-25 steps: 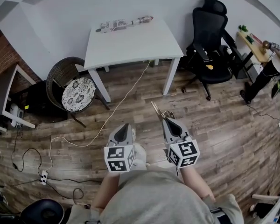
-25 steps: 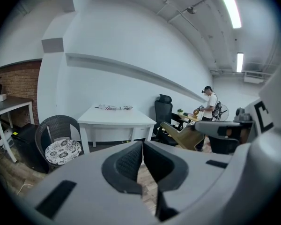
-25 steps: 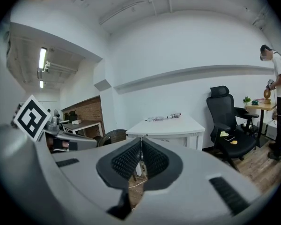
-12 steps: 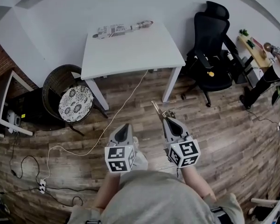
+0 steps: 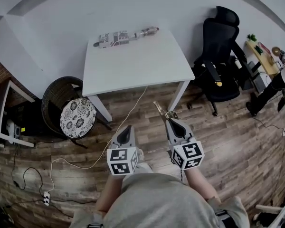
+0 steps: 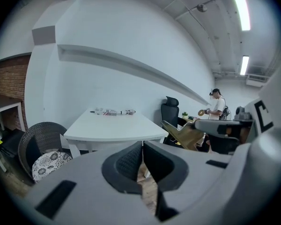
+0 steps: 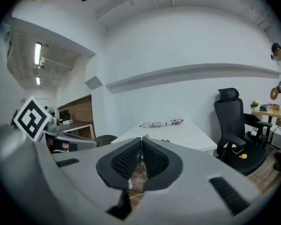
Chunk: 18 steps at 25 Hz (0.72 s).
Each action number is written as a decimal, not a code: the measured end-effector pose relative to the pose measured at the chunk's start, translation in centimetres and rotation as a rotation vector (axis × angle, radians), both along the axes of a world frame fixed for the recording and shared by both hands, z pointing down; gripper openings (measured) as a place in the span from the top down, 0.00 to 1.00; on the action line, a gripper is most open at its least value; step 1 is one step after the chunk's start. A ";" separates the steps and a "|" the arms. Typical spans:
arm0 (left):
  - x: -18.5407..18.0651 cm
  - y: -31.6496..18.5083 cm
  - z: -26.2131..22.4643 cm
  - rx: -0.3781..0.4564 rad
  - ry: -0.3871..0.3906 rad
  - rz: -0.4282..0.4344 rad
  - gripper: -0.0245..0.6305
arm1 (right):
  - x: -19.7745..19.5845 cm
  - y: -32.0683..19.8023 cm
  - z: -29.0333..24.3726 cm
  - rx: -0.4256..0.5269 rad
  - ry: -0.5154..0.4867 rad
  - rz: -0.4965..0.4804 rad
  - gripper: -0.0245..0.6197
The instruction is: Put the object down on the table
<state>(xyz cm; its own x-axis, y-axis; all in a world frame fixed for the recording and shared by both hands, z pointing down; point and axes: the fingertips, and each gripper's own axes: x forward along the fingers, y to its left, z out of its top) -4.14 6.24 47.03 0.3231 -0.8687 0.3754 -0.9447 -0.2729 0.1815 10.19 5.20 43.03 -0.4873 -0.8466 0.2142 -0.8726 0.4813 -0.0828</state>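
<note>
Wood-plank flooring spreads below us, with a white rectangular table ahead against the pale wall. We hold our right gripper with its jaws pressed together on a thin brass-coloured angular piece. The piece sticks out past the tips, in the air above the floor and short of the table's near edge. Our left gripper is beside it, jaws closed with nothing between them. A patterned tube-shaped bundle lies along the table's far edge. A black office chair stands to the right, a dark wicker chair with a floral cushion to the left.
</note>
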 end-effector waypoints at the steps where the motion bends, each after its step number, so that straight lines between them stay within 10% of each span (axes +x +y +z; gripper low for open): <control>1: -0.3 -0.9 -0.1 0.000 0.000 0.003 0.95 | -0.3 -0.9 -0.1 0.001 0.000 0.003 0.95; 18: -4.3 -15.1 0.0 -0.001 -0.009 0.053 0.95 | -4.5 -14.7 -0.2 0.004 0.005 0.042 0.95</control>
<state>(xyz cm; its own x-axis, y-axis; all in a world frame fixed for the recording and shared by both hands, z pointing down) -8.48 -8.89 47.03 0.3650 -0.8501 0.3795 -0.9306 -0.3220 0.1738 5.64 -9.54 42.86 -0.4505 -0.8669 0.2135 -0.8923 0.4448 -0.0768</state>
